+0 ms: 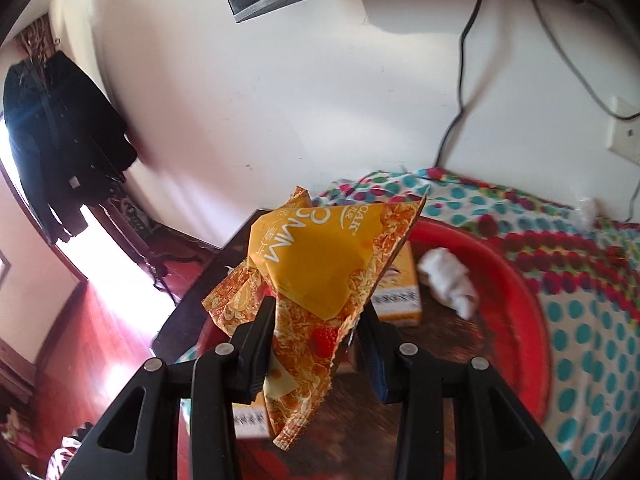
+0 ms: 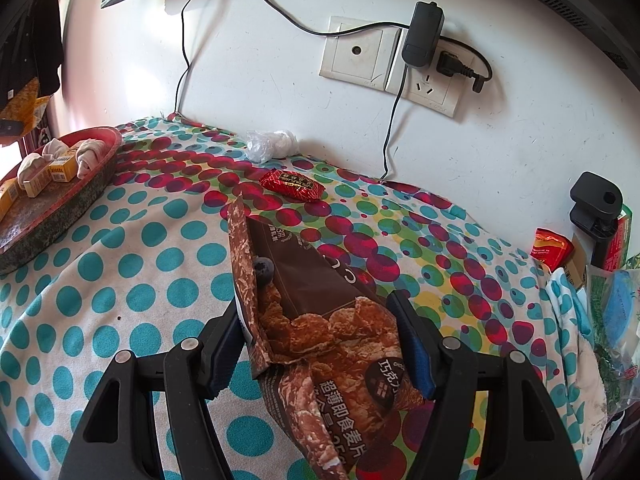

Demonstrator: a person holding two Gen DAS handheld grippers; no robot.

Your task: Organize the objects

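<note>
My left gripper is shut on a yellow cereal packet and holds it above the red tray. The tray holds yellow boxes and a rolled white sock. My right gripper is shut on a brown chocolate cereal packet above the polka-dot cloth. The red tray with boxes and socks is at the far left in the right wrist view. A small red wrapped snack lies on the cloth beyond the brown packet.
A crumpled clear bag lies against the wall. Wall sockets with a plugged adapter and hanging cables are above. Packets, a black clamp and bags crowd the right edge. A dark jacket hangs at left.
</note>
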